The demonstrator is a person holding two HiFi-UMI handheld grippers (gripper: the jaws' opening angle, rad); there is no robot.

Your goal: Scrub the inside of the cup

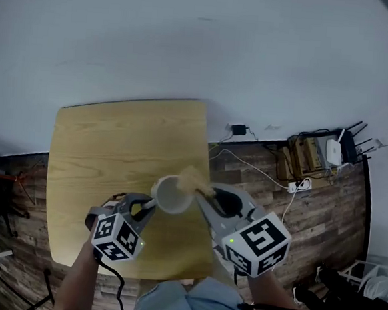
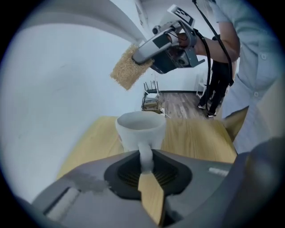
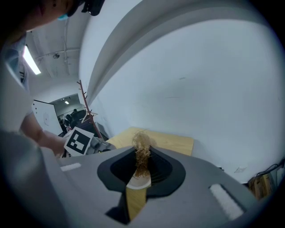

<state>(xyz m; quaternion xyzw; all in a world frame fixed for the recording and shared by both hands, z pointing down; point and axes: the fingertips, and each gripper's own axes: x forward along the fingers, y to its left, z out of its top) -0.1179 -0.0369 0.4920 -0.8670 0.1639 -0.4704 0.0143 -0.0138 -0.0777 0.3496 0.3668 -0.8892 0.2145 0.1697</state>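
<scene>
A white cup (image 1: 173, 195) is held above the wooden table (image 1: 114, 151), its mouth facing up. My left gripper (image 1: 146, 207) is shut on the cup's handle (image 2: 145, 156), and the cup (image 2: 140, 129) stands upright just ahead of the jaws. My right gripper (image 1: 207, 195) is shut on a tan fibrous scrubber (image 1: 193, 180), which hovers at the cup's far right rim. In the left gripper view the scrubber (image 2: 128, 67) hangs above and left of the cup, outside it, with the right gripper (image 2: 164, 44) behind it. In the right gripper view the scrubber (image 3: 142, 151) sticks out between the jaws of the right gripper (image 3: 141, 162).
The table's right edge (image 1: 205, 165) runs beside the grippers; beyond it is dark plank floor with a power strip (image 1: 298, 186), cables and a white router (image 1: 333, 152). A white wall (image 1: 202, 45) stands behind the table. The left gripper's marker cube (image 3: 80, 141) shows in the right gripper view.
</scene>
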